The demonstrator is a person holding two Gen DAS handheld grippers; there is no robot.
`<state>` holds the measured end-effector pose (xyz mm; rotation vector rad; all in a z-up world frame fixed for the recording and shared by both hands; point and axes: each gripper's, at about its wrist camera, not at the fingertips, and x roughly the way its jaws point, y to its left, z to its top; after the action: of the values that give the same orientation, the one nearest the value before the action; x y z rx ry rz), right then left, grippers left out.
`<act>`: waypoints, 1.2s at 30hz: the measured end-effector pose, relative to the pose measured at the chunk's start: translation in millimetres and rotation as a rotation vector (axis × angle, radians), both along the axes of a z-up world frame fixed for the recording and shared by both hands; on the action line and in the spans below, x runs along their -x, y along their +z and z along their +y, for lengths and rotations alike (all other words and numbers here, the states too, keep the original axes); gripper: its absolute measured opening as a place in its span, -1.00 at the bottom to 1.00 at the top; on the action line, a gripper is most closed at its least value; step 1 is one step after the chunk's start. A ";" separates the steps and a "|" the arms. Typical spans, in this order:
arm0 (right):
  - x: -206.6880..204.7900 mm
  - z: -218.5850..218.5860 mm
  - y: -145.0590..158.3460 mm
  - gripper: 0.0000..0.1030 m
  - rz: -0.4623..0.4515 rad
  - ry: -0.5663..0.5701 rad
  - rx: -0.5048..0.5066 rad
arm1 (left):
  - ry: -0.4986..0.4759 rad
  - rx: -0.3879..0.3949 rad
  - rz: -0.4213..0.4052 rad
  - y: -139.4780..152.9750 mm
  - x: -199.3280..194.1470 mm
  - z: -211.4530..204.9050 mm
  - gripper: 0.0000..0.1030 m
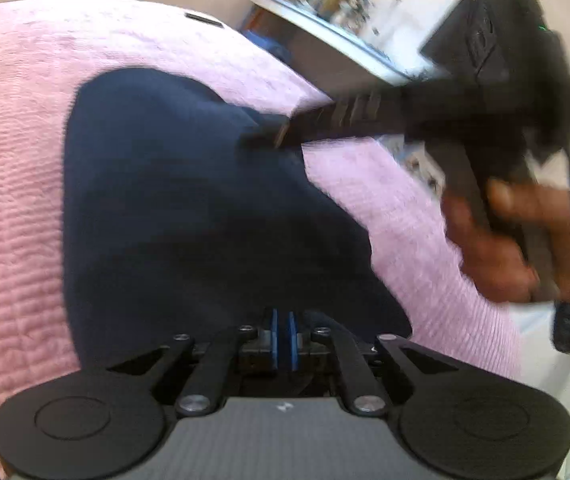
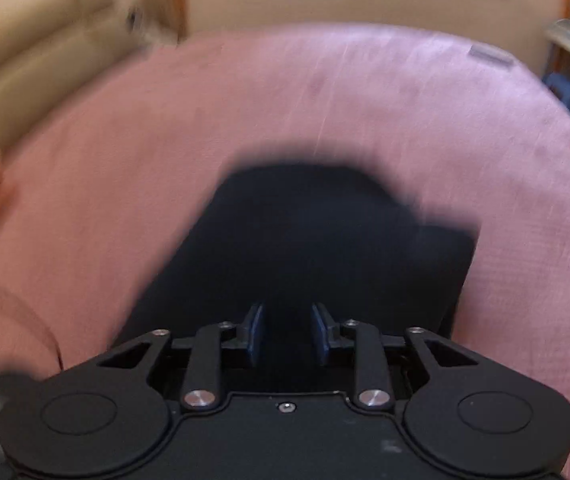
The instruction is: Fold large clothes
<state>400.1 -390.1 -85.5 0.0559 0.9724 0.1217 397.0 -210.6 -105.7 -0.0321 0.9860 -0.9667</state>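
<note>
A dark navy garment [image 1: 189, 200] lies folded on the pink quilted bedspread [image 1: 17, 168]. My left gripper [image 1: 284, 336] sits at the garment's near edge with its blue pads almost together; I cannot see cloth between them. My right gripper [image 1: 261, 140] reaches in from the right in the left wrist view, its tip over the garment's far right edge, held by a hand [image 1: 497, 240]. In the right wrist view the right gripper [image 2: 287, 332] is open over the garment [image 2: 317, 240], with nothing between its pads. Both views are blurred by motion.
The bedspread [image 2: 365, 92] covers the bed on all sides of the garment. A cluttered white shelf [image 1: 325, 20] and a blue object [image 1: 269, 44] stand past the bed's far right. A beige sofa [image 2: 37, 48] stands at the far left of the right wrist view.
</note>
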 end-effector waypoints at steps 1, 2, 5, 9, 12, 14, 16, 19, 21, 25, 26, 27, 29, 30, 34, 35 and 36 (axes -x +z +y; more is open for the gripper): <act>12.3 2.7 -9.8 -0.47 0.017 0.001 0.034 | -0.031 -0.040 0.013 -6.3 4.6 -3.8 -0.89; 31.1 1.1 -15.4 -0.57 0.031 -0.007 0.065 | -0.062 -0.076 0.030 -12.3 10.3 -6.1 -0.89; 73.8 -15.9 -36.7 -0.58 0.162 -0.076 0.100 | -0.134 -0.180 0.037 -27.3 36.2 -9.4 -0.88; 98.3 -28.7 -15.4 -0.52 0.169 -0.139 0.078 | -0.111 -0.116 0.028 -16.2 49.4 -2.8 -0.86; 79.0 -30.3 20.5 -0.51 0.029 -0.174 0.026 | -0.072 -0.016 -0.022 8.3 45.3 -4.4 -0.79; 67.0 -28.7 37.3 -0.51 -0.065 -0.193 -0.006 | -0.017 0.033 -0.080 21.7 39.1 -8.7 -0.62; 43.1 -28.4 39.0 -0.51 -0.137 -0.219 -0.027 | 0.093 0.040 -0.141 27.4 31.0 -11.2 -0.58; 12.9 -28.3 20.1 -0.51 -0.121 -0.216 -0.076 | 0.198 0.034 -0.095 11.9 16.3 -8.0 -0.63; 7.5 -26.7 -4.9 -0.58 -0.063 -0.212 -0.013 | 0.171 -0.007 -0.026 -11.4 15.2 -8.4 -0.74; 28.6 -37.8 -7.6 -0.52 -0.052 -0.254 0.003 | 0.136 -0.101 0.040 -41.2 32.0 -0.8 -0.94; 31.5 -41.0 -1.5 -0.50 -0.047 -0.261 -0.001 | 0.154 -0.092 0.062 -42.0 35.4 4.1 -0.93; 30.1 -44.0 4.8 -0.51 -0.043 -0.270 0.018 | 0.169 -0.079 0.071 -40.8 36.9 6.8 -0.93; 18.0 -48.0 18.1 -0.51 -0.074 -0.270 0.050 | 0.170 -0.035 0.066 -34.3 35.3 6.9 -0.92; 11.3 -49.5 27.8 -0.51 -0.109 -0.262 0.042 | 0.163 0.000 0.043 -24.9 36.1 5.3 -0.92; -39.5 -42.8 36.1 -0.51 -0.217 -0.183 0.024 | 0.225 0.083 -0.066 -0.8 19.7 -3.4 -0.80; -54.2 -39.9 32.5 -0.51 -0.224 -0.149 0.007 | 0.252 0.090 -0.077 0.7 13.5 -3.4 -0.78; -66.0 -39.6 24.5 -0.54 -0.220 -0.115 -0.006 | 0.275 0.083 -0.073 -1.4 3.3 -3.9 -0.77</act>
<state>466.1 -429.6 -61.0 0.1014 0.7475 0.0239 393.7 -214.4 -107.1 -0.1955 0.8487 -0.7503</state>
